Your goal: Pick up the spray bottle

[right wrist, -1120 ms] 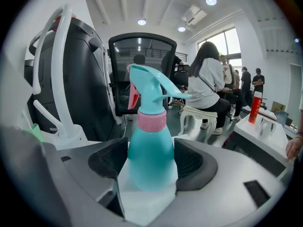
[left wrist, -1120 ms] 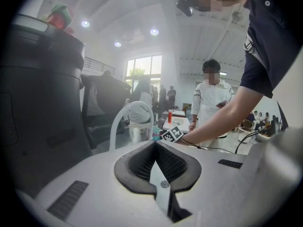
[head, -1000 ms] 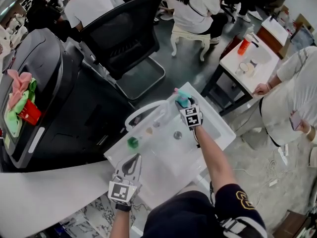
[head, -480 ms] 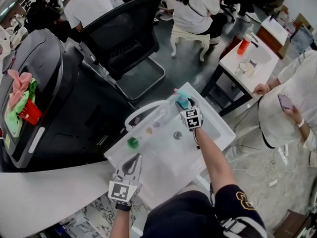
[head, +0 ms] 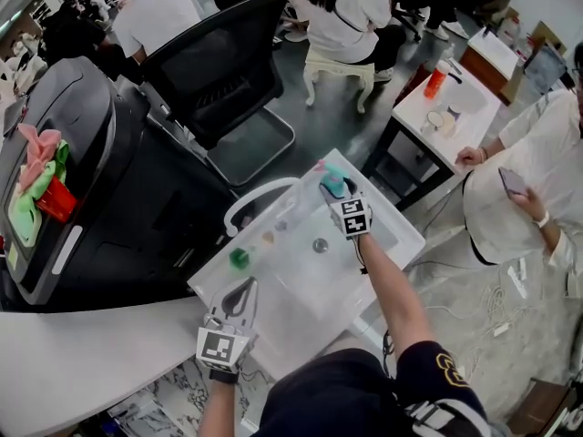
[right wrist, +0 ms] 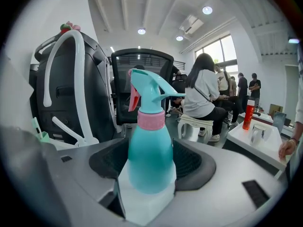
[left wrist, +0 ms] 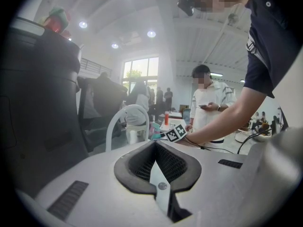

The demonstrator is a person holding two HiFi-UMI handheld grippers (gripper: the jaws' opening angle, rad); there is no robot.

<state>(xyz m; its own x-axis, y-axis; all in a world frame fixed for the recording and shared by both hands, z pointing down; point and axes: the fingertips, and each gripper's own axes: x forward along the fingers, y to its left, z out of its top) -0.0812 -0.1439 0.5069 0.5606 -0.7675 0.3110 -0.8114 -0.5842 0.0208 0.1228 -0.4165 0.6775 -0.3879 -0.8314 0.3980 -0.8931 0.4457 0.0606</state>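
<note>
The left gripper (head: 240, 297) sits at the near left of a white work surface (head: 301, 312). Its jaws are pressed together on nothing, and it plays no part in the grip.

Ahead of that idle claw lies a small green object (head: 240, 259). Further ahead stands a white curved hoop (head: 248, 204).

Out beyond the middle, the right gripper (head: 335, 189) is at arm's length near the far edge of the surface. Its jaws are clamped on the spray bottle (right wrist: 151, 160), one dark pad against each side of the teal belly. The bottle stands upright between the pads. Its pink collar and trigger head rise above the claw, and the nozzle points to the claw's right. Whether the base has left the surface cannot be told.

Risks, as a judgement:
- **Slipping:** the belly looks smooth and rounded and narrows upward. A light squeeze could let it slide down and out between the pads.
- **Tipping:** the grip sits low, so the head may make the bottle pivot forward or back in the pads if the claw tilts or jerks.
- **Snagging:** the hoop stands just left of the claw and could catch the trigger head on a sideways swing.
- **Falling:** the edge of the surface is close beyond the claw, so a dropped bottle could go to the floor.
</note>
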